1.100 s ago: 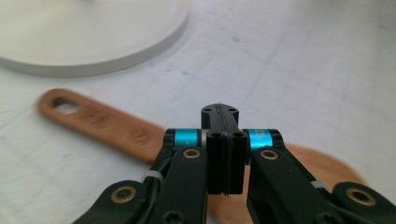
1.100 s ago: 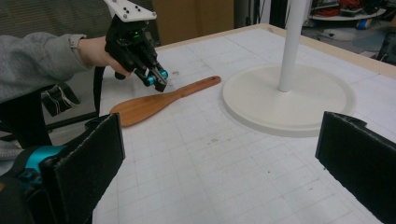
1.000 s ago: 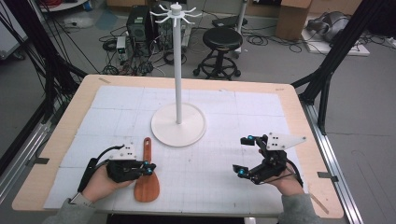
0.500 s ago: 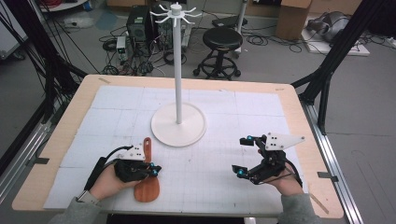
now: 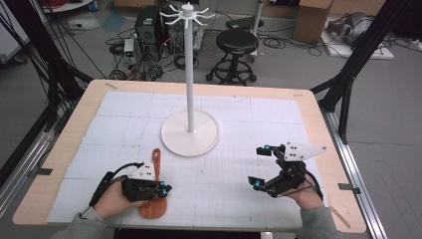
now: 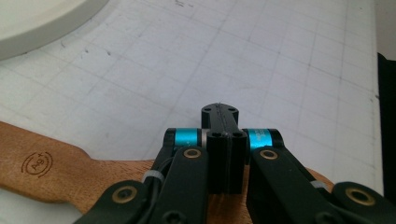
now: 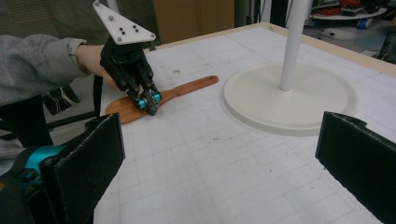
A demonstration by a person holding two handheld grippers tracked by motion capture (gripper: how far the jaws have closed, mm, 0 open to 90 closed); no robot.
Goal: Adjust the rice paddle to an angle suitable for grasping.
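Note:
A wooden spatula lies near the table's front left, handle pointing toward the white stand's round base. My left gripper rests across the spatula just above its blade, jaws pressed together with nothing seen between them. In the left gripper view the shut gripper lies over the spatula. The right gripper view shows the left gripper with its tip down on the spatula. My right gripper hovers at the front right, jaws wide open and empty.
The stand's tall pole rises from the base and carries a ring of hooks at its top. A white gridded mat covers the wooden table. Beyond the far edge stand a stool and cabled equipment.
My left gripper has slid right, from beside the spatula to across it. The spatula and the right gripper have stayed about where they were.

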